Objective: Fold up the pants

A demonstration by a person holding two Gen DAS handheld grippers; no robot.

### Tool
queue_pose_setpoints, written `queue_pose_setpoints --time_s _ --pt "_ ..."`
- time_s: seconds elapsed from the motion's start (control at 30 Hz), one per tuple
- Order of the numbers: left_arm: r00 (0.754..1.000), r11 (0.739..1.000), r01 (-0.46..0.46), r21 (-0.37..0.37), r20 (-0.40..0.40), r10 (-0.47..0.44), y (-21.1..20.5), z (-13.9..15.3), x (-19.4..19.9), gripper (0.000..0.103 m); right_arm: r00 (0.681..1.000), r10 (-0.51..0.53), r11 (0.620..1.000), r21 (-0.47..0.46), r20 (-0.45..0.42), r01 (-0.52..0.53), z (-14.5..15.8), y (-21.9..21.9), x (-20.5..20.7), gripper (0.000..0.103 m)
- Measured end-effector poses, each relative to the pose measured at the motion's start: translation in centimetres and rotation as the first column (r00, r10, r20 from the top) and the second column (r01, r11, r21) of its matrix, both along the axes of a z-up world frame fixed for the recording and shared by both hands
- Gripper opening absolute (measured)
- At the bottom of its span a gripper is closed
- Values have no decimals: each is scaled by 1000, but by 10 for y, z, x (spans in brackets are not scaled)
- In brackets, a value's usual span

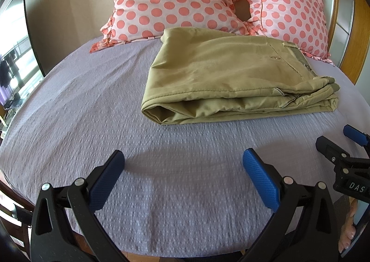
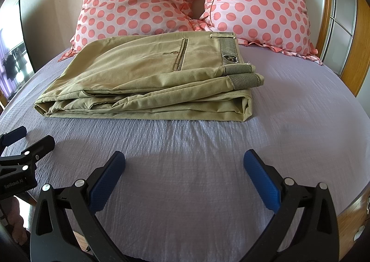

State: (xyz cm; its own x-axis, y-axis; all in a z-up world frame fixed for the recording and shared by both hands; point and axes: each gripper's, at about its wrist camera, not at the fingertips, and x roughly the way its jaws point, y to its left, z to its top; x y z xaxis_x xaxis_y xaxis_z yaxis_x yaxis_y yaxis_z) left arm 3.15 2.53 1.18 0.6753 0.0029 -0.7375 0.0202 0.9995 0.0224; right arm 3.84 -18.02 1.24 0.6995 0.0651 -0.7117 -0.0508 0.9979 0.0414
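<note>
I've got the khaki pants (image 2: 143,81) lying folded in a flat stack on the lilac bedsheet (image 2: 185,169), just in front of the polka-dot pillows (image 2: 143,0). My left gripper (image 1: 183,164) and right gripper (image 2: 185,164) both hang short of the pants with jaws spread wide, holding nothing. The stack's long axis runs crosswise to my fingers, waistband end on the right. I'd say the right gripper sits squarer to it; the fold looks about finished.
</note>
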Motion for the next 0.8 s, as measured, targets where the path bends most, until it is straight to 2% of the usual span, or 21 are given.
queue_pose_setpoints --time_s 0.17,0.8 --pt "999 1000 8 -4 -45 -8 1 2 6 101 1000 0 1000 0 1 0 0 -1 0 102" --pt "1000 1000 5 0 -13 -5 -3 0 1 101 1000 4 1000 0 1 -4 0 -2 0 102"
